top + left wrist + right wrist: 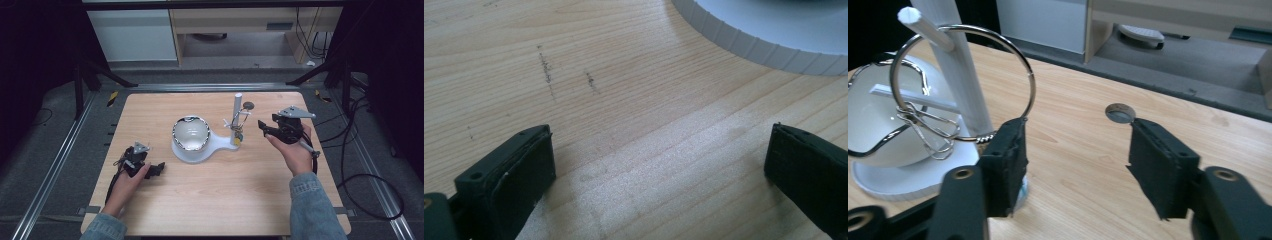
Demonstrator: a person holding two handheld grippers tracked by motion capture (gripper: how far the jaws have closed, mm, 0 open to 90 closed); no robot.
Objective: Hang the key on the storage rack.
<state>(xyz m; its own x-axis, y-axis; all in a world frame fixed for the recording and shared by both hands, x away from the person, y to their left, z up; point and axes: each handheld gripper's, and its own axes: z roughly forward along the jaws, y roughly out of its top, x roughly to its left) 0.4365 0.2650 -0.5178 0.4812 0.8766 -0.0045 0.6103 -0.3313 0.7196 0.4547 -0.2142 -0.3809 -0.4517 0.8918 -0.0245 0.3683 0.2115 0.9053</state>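
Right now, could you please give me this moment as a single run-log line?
right gripper: jaws open, beside key ring hanging on stand peg | left gripper: jaws open over table

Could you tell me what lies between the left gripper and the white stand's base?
Nothing but bare wooden tabletop: the left gripper view shows only wood grain between the left gripper and the ribbed rim of the white stand's base.

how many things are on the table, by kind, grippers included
white stand with post and pegs: 1
white bowl with metal rim: 1
metal key ring hung on a peg: 1
round grey disc on the wood: 1
hand-held grippers: 2, left gripper and right gripper
total: 6
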